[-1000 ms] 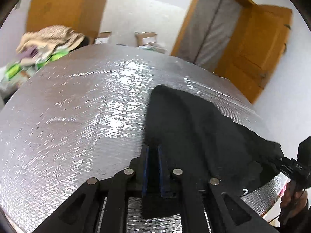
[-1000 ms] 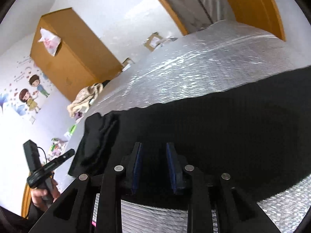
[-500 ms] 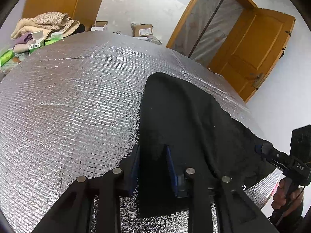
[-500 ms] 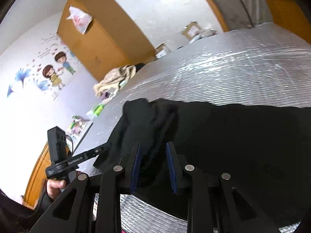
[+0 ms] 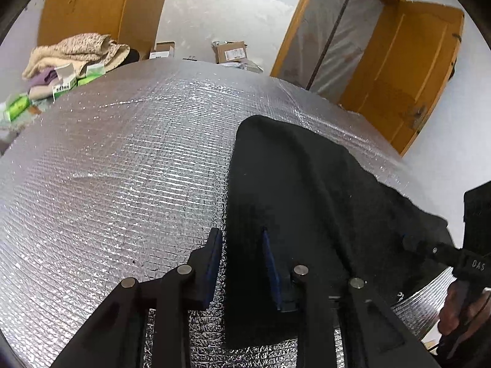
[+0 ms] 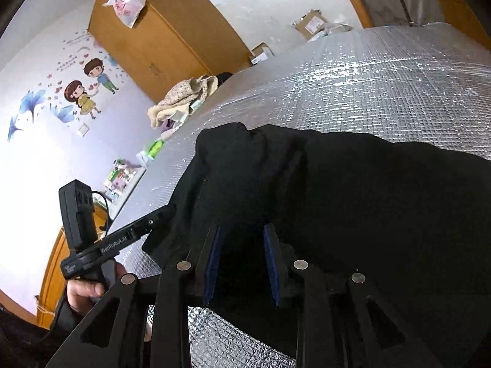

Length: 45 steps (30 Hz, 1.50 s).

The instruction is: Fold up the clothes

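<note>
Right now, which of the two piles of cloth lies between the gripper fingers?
The black garment, spread on the silver quilted surface and reaching between the left gripper fingers. The beige heap sits far off, beyond the surface's far edge.

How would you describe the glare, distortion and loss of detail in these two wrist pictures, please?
Left wrist view: the silver foil cover sparkles with glare, the fisheye bows it into a dome, and the black garment reads as a flat dark mass. Right wrist view: the wall with cartoon stickers is washed out toward the lower left, the garment's folds barely show, and the corners vignette black.
</note>
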Tool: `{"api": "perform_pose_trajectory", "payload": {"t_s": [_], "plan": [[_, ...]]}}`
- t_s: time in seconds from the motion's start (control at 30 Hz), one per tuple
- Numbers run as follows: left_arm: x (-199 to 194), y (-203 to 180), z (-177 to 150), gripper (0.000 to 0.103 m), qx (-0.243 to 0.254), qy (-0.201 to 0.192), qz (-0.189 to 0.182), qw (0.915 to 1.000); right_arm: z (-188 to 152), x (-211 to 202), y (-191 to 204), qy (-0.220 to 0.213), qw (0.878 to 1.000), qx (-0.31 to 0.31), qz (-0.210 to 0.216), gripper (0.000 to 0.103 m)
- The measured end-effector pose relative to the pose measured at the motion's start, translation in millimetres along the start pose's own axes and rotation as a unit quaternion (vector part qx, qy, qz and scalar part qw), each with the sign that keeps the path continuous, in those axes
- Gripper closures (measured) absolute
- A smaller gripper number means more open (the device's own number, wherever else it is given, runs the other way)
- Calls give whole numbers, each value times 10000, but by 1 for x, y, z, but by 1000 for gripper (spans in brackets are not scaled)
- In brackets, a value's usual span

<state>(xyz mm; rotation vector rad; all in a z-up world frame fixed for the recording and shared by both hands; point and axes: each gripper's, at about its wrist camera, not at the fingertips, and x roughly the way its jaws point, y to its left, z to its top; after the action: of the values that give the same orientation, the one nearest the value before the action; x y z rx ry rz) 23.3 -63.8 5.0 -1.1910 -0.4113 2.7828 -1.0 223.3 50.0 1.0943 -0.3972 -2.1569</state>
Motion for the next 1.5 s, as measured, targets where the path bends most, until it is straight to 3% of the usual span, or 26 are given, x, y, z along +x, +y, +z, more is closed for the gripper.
{"api": "perform_pose_trajectory", "payload": {"t_s": [0.17,0.27,1.0,1.5], "plan": [[3,2,6,92,-22,42,-43,10000,1,5,1,56,9999,17,-88,75],[2,4,7,94,-22,21,-43,10000,3,9,1,98,9998,39,-151,74],[-18,60,22,95,-170,-151,728,9971,25,70,45,550,9968,-576,-8,74],[-22,82,25,92,-361,-180,665,9970,24,85,54,581,9959,-649,227,74]]}}
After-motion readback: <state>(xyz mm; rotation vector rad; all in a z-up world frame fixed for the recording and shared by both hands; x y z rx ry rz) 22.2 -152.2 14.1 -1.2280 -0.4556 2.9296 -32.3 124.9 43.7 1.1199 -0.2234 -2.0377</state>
